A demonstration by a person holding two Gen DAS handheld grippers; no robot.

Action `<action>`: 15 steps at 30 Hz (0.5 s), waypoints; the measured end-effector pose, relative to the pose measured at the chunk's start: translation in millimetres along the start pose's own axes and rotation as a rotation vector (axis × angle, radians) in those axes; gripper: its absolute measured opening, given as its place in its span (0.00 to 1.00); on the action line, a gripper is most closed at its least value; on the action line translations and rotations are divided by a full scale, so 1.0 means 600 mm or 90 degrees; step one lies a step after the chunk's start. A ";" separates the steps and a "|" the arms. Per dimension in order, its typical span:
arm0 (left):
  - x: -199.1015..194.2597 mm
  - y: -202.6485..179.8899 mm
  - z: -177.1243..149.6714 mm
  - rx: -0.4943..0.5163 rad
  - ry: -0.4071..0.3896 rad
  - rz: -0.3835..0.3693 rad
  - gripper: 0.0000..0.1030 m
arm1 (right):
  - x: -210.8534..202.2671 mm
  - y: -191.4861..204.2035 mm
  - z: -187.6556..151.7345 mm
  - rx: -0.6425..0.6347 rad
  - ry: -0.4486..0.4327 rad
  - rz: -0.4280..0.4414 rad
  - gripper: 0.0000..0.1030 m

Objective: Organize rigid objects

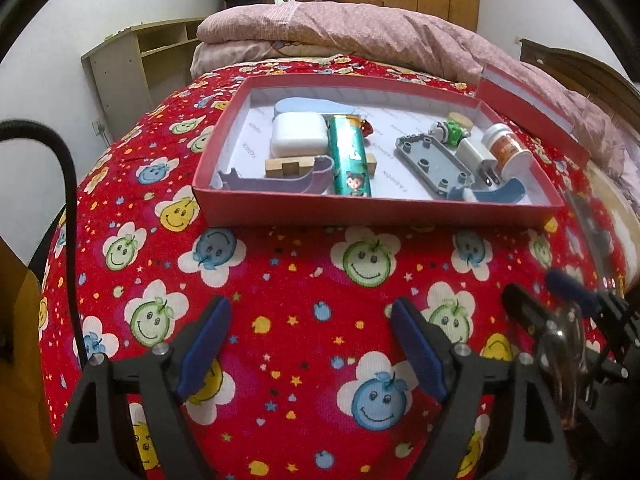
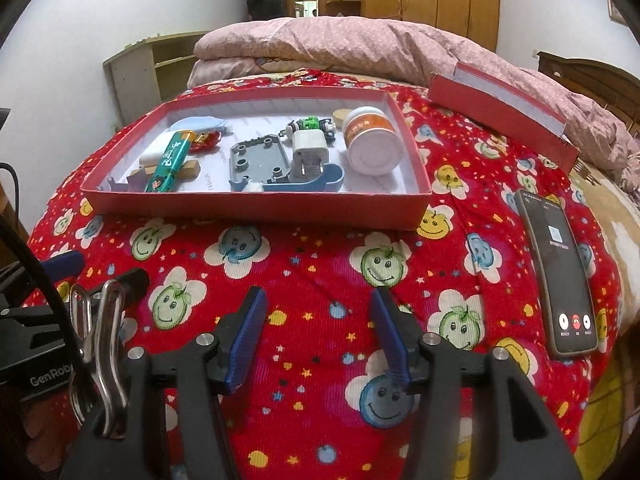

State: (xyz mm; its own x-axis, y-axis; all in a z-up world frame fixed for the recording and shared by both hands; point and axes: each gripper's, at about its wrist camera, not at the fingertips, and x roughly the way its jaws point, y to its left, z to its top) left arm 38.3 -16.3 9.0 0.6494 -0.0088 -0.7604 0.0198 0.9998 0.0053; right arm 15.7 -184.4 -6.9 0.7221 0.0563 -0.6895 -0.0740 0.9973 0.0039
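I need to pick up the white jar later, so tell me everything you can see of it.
The white jar looks like plastic, with an orange label and a white screw lid. It lies on its side at the right end of the red box, its flat round end facing the camera. Its lid end points toward the far wall, beside a small wooden disc. A white plug lies just left of it; whether they touch is unclear.

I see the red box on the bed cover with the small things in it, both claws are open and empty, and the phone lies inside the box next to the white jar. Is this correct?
Not quite: the phone lies outside the red box, on the bed cover to its right, as the right wrist view shows. The white jar is inside the box. Left claw and right claw are both open and empty.
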 end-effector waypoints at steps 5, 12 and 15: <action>0.002 -0.002 0.001 -0.001 0.002 0.001 0.84 | 0.001 -0.002 0.001 0.001 0.000 0.000 0.56; 0.004 0.000 0.003 -0.008 0.006 0.005 0.86 | 0.001 -0.002 0.001 0.001 -0.001 0.000 0.56; 0.004 0.001 0.003 -0.008 0.006 0.006 0.87 | 0.001 -0.002 0.000 0.001 -0.001 0.000 0.56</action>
State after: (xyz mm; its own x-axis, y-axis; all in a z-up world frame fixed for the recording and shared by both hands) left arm 41.3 -15.8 8.2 0.6427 0.0004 -0.7661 0.0043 1.0000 0.0041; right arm 16.6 -185.4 -7.3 0.7230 0.0561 -0.6886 -0.0730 0.9973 0.0046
